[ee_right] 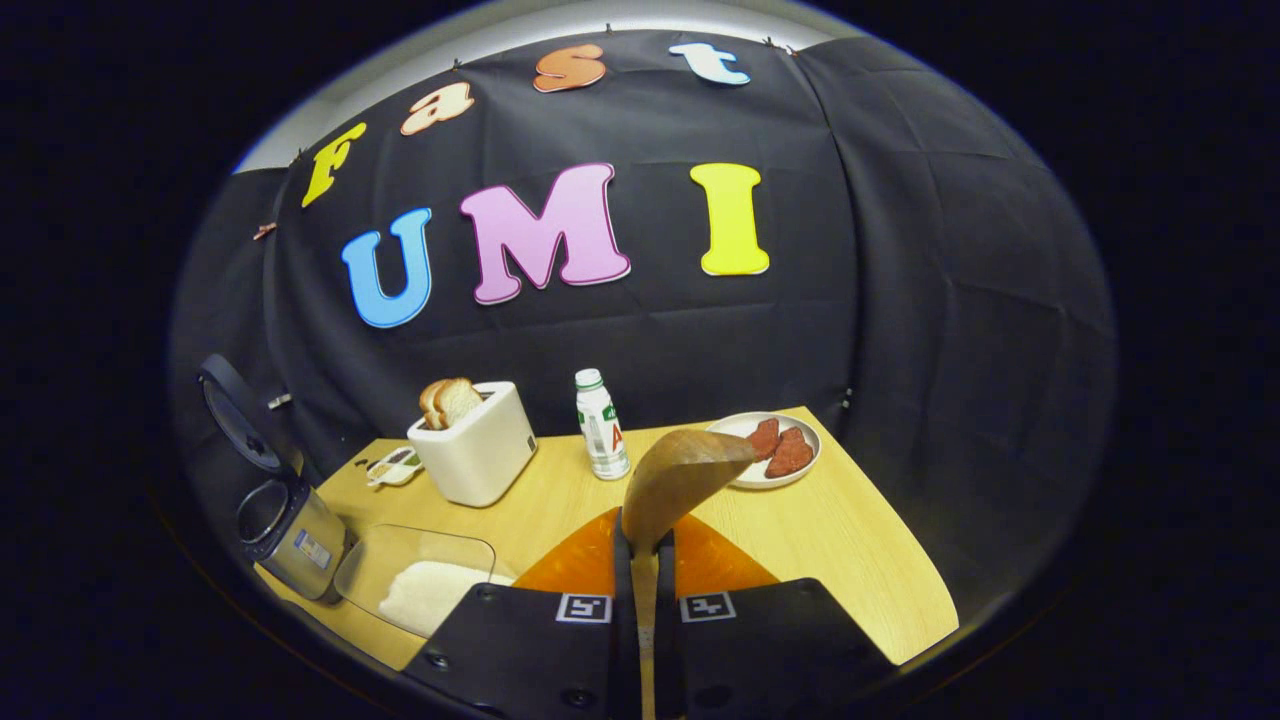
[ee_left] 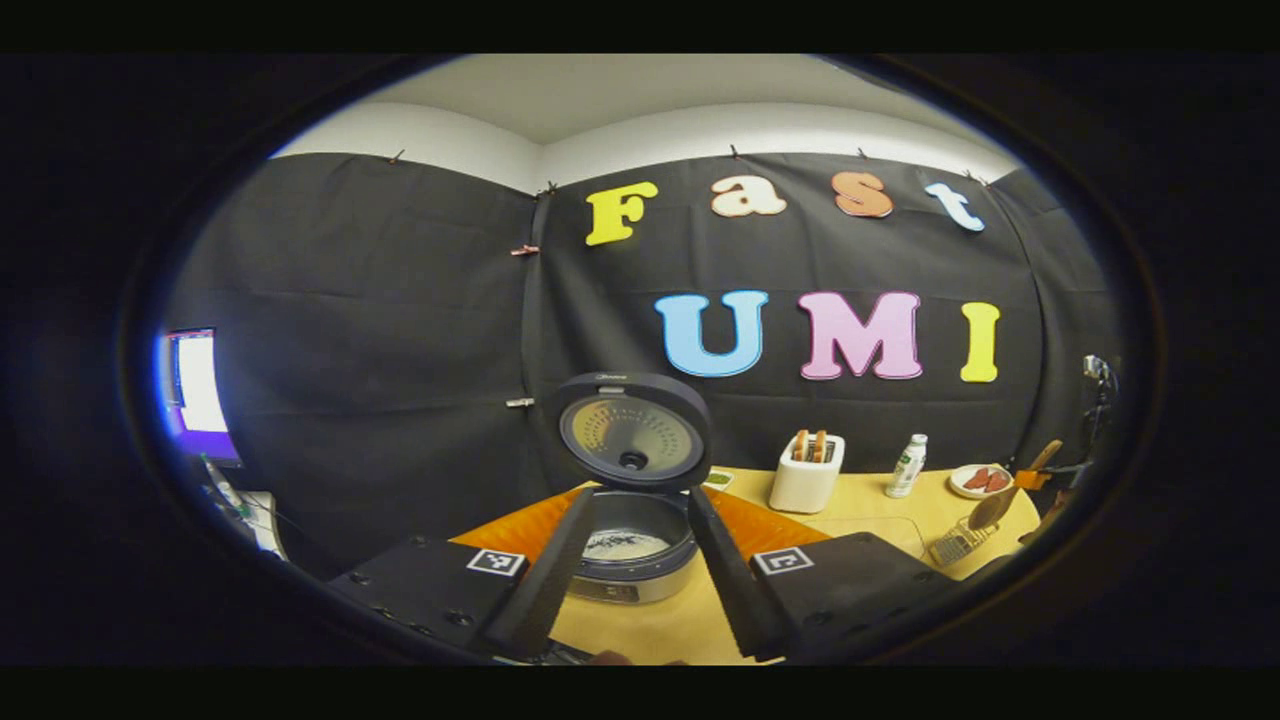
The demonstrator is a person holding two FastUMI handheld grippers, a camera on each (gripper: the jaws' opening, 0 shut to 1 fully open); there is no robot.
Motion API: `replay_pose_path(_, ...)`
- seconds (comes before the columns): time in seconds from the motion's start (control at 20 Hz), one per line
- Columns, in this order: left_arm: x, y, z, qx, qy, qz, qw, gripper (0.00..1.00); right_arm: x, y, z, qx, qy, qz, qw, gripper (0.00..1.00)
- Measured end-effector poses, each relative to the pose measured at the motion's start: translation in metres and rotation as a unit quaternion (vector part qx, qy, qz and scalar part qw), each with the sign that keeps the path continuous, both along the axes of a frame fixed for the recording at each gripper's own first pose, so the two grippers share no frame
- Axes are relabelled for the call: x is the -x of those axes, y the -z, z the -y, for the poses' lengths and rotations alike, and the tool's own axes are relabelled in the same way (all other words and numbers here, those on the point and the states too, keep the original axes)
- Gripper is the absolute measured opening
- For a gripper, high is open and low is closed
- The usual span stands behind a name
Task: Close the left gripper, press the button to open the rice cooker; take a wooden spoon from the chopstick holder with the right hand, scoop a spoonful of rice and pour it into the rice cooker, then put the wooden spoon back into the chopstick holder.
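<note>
The rice cooker [ee_left: 630, 560] stands with its lid [ee_left: 632, 432] raised, and some white rice lies in its pot. My left gripper [ee_left: 640, 497] is open just in front of it, its fingers framing the pot without touching. My right gripper [ee_right: 643, 548] is shut on the handle of the wooden spoon [ee_right: 680, 478], whose bowl points up and forward over the table. A clear container of rice [ee_right: 425, 592] lies low to the left, beside the open cooker [ee_right: 290, 535]. In the left gripper view the spoon [ee_left: 992, 508] hangs above a wire holder [ee_left: 955, 546] at the far right.
A white toaster [ee_right: 478, 440] with bread, a small bottle [ee_right: 603, 425] and a plate [ee_right: 745, 425] of red slices stand along the back of the wooden table [ee_right: 840, 540]. An orange mat [ee_right: 575, 570] lies under my right gripper. A lit screen [ee_left: 198, 385] stands at the far left.
</note>
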State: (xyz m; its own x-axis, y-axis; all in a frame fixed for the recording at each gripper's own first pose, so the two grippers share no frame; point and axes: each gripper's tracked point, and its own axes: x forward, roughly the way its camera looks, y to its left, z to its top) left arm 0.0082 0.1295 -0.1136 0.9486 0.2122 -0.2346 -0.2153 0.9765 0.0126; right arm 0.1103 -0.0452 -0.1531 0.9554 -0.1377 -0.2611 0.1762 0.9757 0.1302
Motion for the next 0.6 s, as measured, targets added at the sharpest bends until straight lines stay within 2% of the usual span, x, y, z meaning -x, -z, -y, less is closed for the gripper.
replay_pose_path(0.1, 0.001, 0.000, -0.005, -0.001, -0.002, 0.000, 1.000, 0.68, -0.002, -0.017, -0.017, -0.007, -0.008, 0.018, 1.000, 0.10)
replay_pose_path(0.35, 0.001, 0.005, -0.014, 0.004, 0.000, -0.001, 1.000, 0.68, -0.019, -0.034, -0.081, -0.016, -0.064, 0.029, 0.997, 0.10)
replay_pose_path(0.6, -0.001, 0.008, -0.026, 0.005, 0.002, -0.004, 1.000, 0.68, -0.033, -0.012, -0.143, -0.001, -0.115, 0.005, 0.993, 0.10)
